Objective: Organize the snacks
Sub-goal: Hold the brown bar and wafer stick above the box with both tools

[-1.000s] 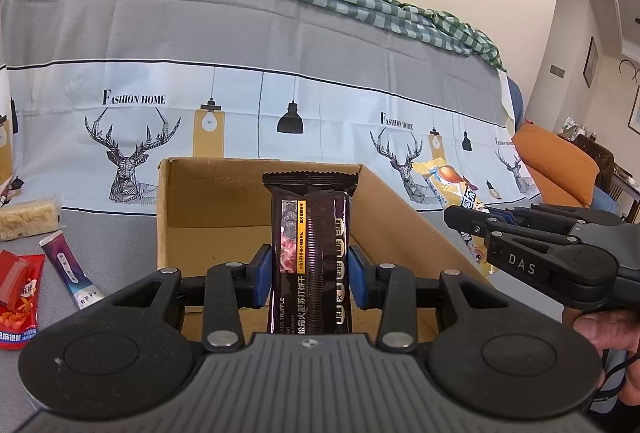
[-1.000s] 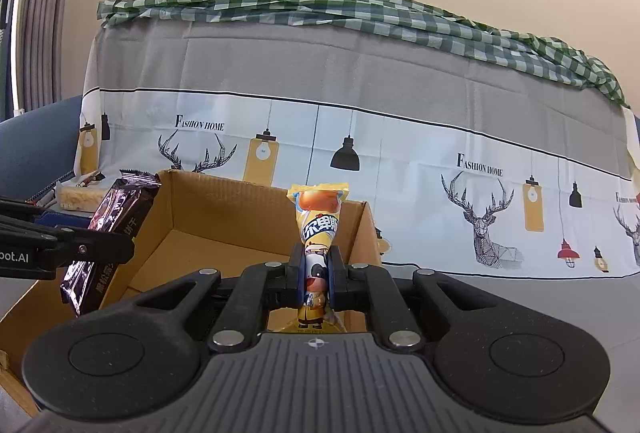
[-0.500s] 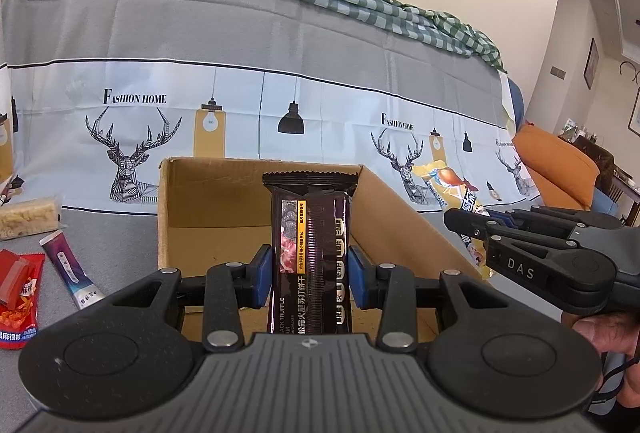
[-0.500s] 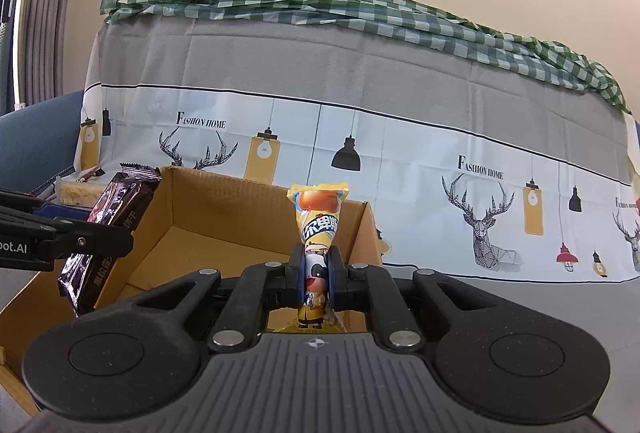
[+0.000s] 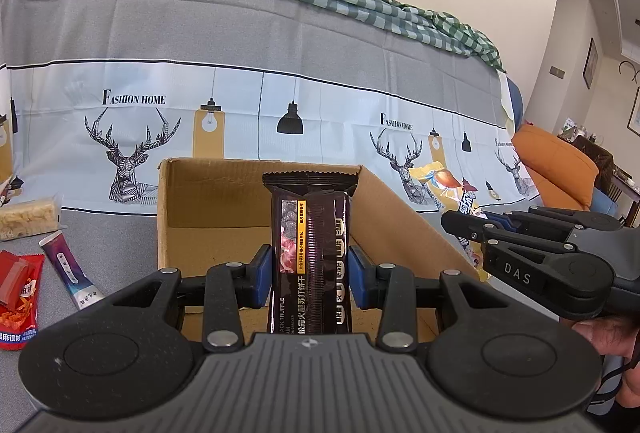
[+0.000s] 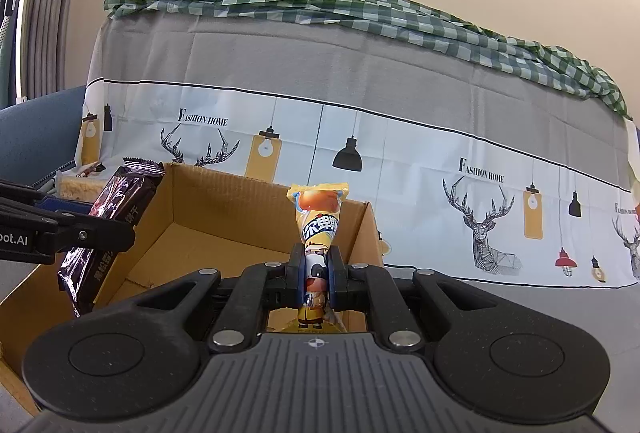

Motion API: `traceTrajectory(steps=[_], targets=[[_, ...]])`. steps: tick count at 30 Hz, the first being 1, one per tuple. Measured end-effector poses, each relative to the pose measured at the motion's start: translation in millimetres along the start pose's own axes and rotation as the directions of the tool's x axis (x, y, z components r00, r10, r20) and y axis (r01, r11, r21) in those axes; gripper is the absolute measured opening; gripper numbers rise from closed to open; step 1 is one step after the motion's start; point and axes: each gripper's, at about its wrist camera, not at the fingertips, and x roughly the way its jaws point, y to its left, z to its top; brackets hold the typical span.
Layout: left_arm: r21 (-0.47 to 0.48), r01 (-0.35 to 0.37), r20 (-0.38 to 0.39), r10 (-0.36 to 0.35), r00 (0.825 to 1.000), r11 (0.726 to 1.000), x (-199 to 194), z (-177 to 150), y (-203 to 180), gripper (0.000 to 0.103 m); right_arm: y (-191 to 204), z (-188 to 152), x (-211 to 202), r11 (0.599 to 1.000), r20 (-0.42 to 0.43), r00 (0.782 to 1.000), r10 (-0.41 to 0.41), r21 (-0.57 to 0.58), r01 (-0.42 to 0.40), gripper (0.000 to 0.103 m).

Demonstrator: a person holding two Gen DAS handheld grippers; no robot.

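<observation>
An open brown cardboard box sat on the grey desk. Above it, the left claw clamped an upright dark purple cracker packet; the right claw pinched a slim yellow snack packet.

A home living room: cloth-draped sofa, orange cushion, framed pictures.

The box was matt brown cardboard. The dark snack wrapper looked like glossy plastic film. The printed cloth was smooth.
</observation>
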Motion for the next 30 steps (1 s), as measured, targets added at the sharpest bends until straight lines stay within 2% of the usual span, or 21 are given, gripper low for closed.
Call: traceTrajectory(steps=[30], targets=[[0.004, 0.005, 0.002, -0.005, 1.000, 1.000, 0.2, -1.3, -3.7, 0.043, 1.7, -1.4, -0.1, 1.000, 0.001, 1.000, 0.000, -0.013, 0.000, 0.010]])
